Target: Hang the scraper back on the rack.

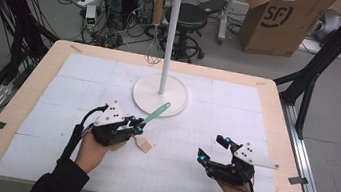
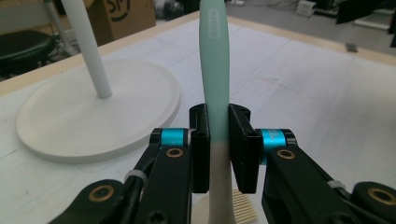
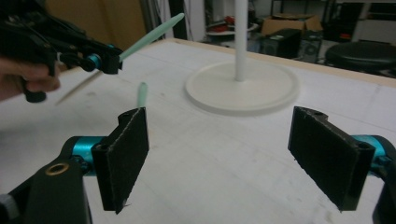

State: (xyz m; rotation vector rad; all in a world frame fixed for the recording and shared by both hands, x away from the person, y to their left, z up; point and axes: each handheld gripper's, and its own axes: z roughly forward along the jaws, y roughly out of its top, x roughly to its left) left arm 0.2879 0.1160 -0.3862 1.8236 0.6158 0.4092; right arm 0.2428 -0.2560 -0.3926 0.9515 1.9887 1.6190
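The left gripper (image 2: 218, 149) is clamping its jaws on a mint-handled spatula (image 2: 214, 60), holding it clear of the white mat (image 1: 198, 170), handle aiming toward the white rack (image 1: 161, 92), where a whisk (image 1: 153, 53) is already hanging. The right gripper (image 3: 224, 158) is waiting with jaws wide and empty. Pickup looks done; hanging the spatula is seemingly left.

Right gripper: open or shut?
Open. The right gripper shows its jaws wide apart with bare table between them, holding nothing.
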